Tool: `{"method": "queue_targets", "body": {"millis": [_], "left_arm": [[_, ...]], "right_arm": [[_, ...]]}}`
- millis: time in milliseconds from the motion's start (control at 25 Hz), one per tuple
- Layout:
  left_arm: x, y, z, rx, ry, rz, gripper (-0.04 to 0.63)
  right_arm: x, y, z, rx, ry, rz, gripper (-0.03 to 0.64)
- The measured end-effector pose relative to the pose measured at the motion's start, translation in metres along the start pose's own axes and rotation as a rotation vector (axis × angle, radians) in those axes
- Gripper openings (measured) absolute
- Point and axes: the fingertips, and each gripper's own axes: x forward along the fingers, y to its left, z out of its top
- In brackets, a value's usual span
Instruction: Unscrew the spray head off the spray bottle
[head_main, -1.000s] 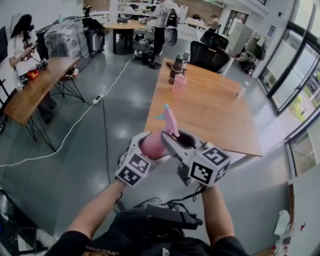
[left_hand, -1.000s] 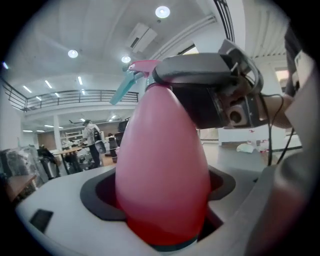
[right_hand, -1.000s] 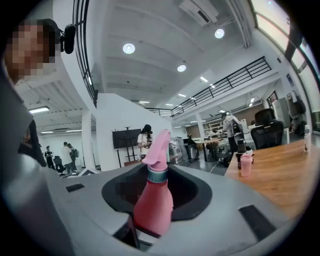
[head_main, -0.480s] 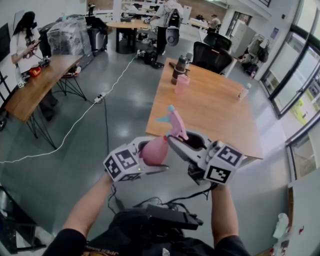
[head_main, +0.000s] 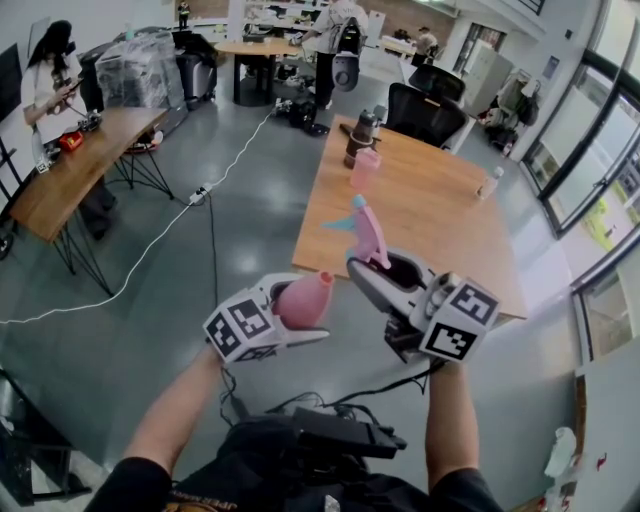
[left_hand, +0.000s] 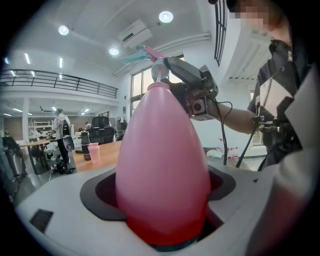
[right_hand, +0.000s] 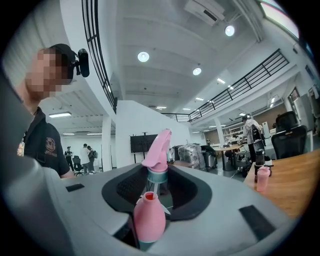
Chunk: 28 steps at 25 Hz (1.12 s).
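Observation:
A pink spray bottle (head_main: 303, 297) lies held in my left gripper (head_main: 292, 318), which is shut on its body. The bottle's neck (right_hand: 147, 196) stands open with no head on it. The pink spray head (head_main: 366, 232), with its teal collar (right_hand: 158, 175) and teal trigger, sits up and to the right of the neck, apart from it, and my right gripper (head_main: 378, 272) is shut on it. A thin dip tube hangs below the collar. In the left gripper view the bottle (left_hand: 162, 165) fills the middle, and the spray head (left_hand: 150, 52) shows above it.
Both grippers are in the air over a grey floor, ahead of a wooden table (head_main: 430, 230) that bears a pink cup (head_main: 362, 168), a dark flask (head_main: 357, 135) and a small bottle (head_main: 485, 181). Black chairs (head_main: 425, 110) stand behind it. A desk (head_main: 70, 170) and a cable (head_main: 160, 240) lie at the left.
The spray head sat on the bottle's neck a second ago; now it is off, lifted up and to the right with the right gripper. The left gripper with the bottle has shifted left and tilted.

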Motion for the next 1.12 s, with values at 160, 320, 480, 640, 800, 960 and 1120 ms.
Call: {"method": "queue_targets", "body": {"millis": [160, 320, 480, 640, 800, 960, 1120], "left_arm": [[0.0, 0.004, -0.003, -0.007, 0.01, 0.024, 0.449], [0.002, 0.007, -0.007, -0.013, 0.035, 0.039, 0.449], [0.005, 0.012, -0.013, -0.014, 0.056, 0.062, 0.449], [0.009, 0.013, -0.02, -0.014, 0.078, 0.061, 0.449], [0.014, 0.013, -0.033, -0.013, 0.099, 0.064, 0.449], [0.015, 0.015, -0.037, -0.015, 0.115, 0.071, 0.449], [0.015, 0.018, -0.031, -0.031, 0.093, 0.088, 0.449]], "right_arm": [[-0.007, -0.002, 0.01, -0.005, -0.024, -0.018, 0.132], [-0.014, -0.004, 0.02, -0.011, -0.043, -0.038, 0.132], [-0.024, -0.007, 0.027, -0.013, -0.074, -0.068, 0.132], [-0.034, -0.009, 0.037, -0.021, -0.115, -0.095, 0.132], [-0.046, -0.013, 0.043, -0.025, -0.149, -0.124, 0.132], [-0.058, -0.018, 0.05, -0.022, -0.19, -0.151, 0.132], [-0.068, -0.028, 0.047, -0.027, -0.193, -0.207, 0.132]]}}
